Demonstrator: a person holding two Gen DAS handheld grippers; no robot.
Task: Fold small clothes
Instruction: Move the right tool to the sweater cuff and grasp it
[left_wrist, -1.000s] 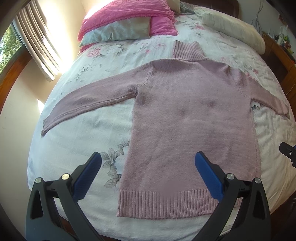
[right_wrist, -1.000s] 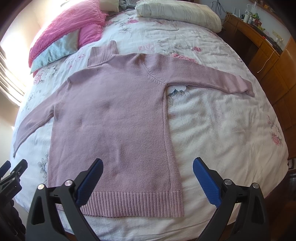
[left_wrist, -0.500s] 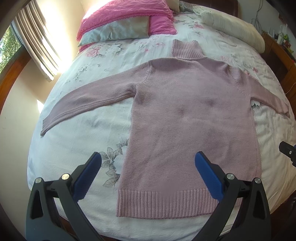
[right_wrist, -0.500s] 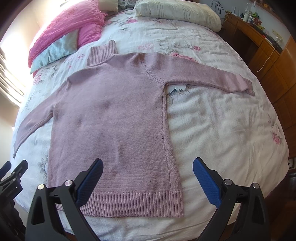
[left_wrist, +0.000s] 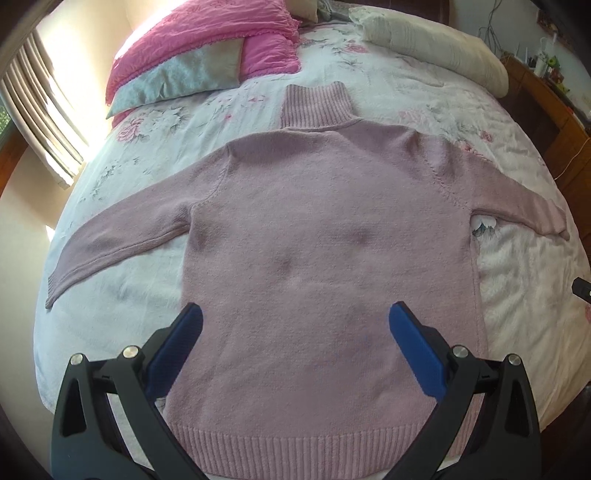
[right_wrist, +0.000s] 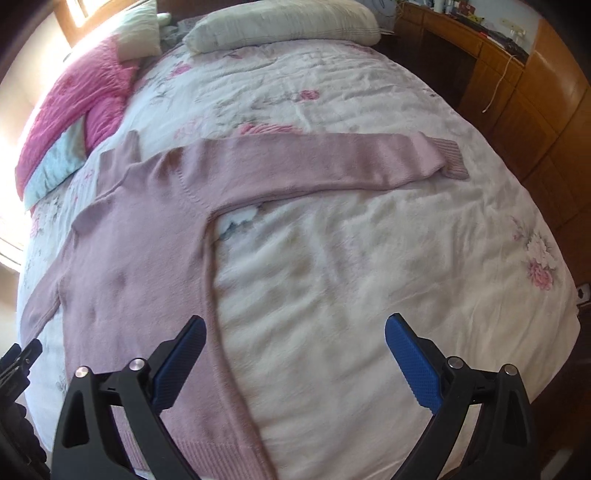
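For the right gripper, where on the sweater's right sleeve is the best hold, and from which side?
At the ribbed cuff. The sleeve lies flat and straight out across the bed, so its free end folds inward most easily. The open right gripper should probably come from above, pinching the cuff's near edge.

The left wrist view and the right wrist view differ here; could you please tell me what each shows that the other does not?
Only the left wrist view shows the curtain, the sweater's whole ribbed collar and its sleeve cuff on the window side.

Only the right wrist view shows the ribbed cuff of the other sleeve and the wooden cabinets with a dangling cord.

Both show the pink sweater lying flat on the floral bedspread, the pink pillow, the white pillow, and an open gripper hovering over the hem end, holding nothing.
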